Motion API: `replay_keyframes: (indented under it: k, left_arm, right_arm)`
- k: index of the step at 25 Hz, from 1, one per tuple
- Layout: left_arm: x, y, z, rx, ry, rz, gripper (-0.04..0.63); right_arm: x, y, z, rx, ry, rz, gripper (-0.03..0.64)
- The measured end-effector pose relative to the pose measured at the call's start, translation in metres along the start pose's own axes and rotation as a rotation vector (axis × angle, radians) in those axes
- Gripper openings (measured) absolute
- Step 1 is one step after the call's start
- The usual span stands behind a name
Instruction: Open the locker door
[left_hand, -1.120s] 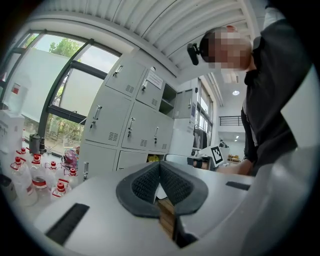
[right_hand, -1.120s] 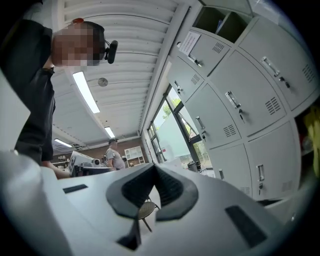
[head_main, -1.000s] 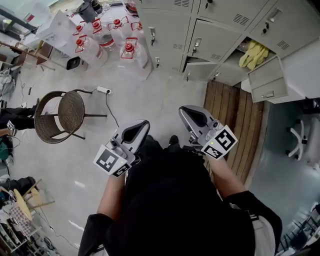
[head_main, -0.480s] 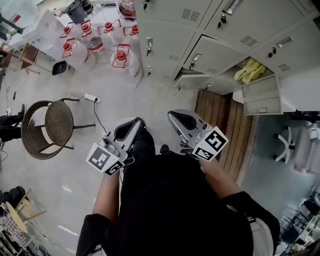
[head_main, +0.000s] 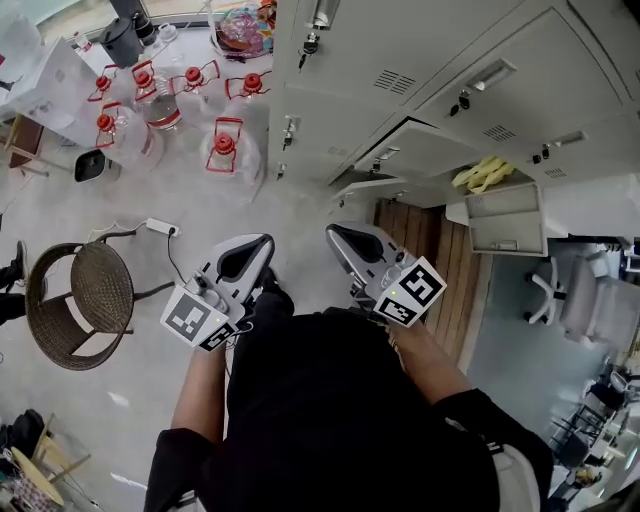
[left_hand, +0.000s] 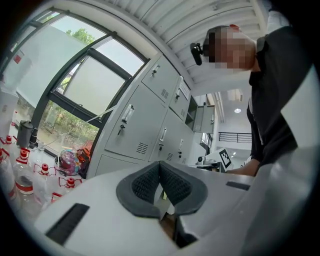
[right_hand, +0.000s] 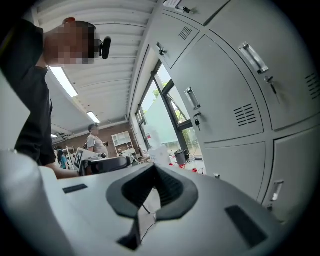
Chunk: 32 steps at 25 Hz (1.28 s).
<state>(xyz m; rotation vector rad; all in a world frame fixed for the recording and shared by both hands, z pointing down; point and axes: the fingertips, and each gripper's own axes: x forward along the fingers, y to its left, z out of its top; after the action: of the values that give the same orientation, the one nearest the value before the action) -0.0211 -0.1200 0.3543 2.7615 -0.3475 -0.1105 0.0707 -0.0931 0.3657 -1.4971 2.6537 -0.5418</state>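
Note:
A bank of grey lockers (head_main: 400, 70) fills the top right of the head view. One lower door (head_main: 505, 220) hangs open, with yellow gloves (head_main: 485, 172) inside that compartment. The door beside it (head_main: 430, 150) stands slightly ajar. My left gripper (head_main: 255, 250) and right gripper (head_main: 342, 238) are held in front of the body, short of the lockers and touching none of them. Both are shut and hold nothing. The left gripper view shows closed doors with handles (left_hand: 135, 125) beyond the closed pads (left_hand: 150, 182). The right gripper view shows closed doors (right_hand: 225, 90) to the right of the pads (right_hand: 170, 187).
Several water bottles with red caps (head_main: 150, 100) stand on the floor left of the lockers. A wicker chair (head_main: 80, 300) and a power strip (head_main: 158, 228) lie to the left. A wooden pallet (head_main: 440, 260) sits below the open door, an office chair (head_main: 570, 300) further right. A person (right_hand: 95, 140) stands far off.
The lockers have come closer and larger in the head view, and the chair has slid down and left. Both grippers stay shut in front of the body, shifted slightly left.

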Motion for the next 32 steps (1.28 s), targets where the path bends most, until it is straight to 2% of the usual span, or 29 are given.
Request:
replay_keyframes:
  k: [8,11,16,24,29,32]
  left_arm:
    - [0.035,0.062,-0.003,-0.015,0.017,-0.033,0.011]
    - [0.049,0.083,-0.007,-0.024,0.022,0.007,0.011]
    - [0.074,0.116,0.001,-0.084,-0.016,0.095,0.011]
    - [0.097,0.146,0.012,-0.062,-0.037,0.215,0.011]
    - [0.094,0.167,0.014,-0.034,-0.047,0.273,0.011]
    - [0.089,0.187,0.01,-0.032,-0.046,0.272,0.011]
  right_arm:
    - [0.053,-0.055,0.001,0.026,0.019,-0.046,0.011]
    - [0.065,-0.082,-0.002,0.042,0.042,-0.035,0.011]
    - [0.085,-0.116,-0.001,0.025,0.082,0.041,0.011]
    - [0.105,-0.156,-0.001,0.058,0.136,0.143,0.012]
    - [0.125,-0.174,-0.014,0.072,0.172,0.154,0.028]
    - [0.144,-0.182,-0.03,0.072,0.205,0.131,0.051]
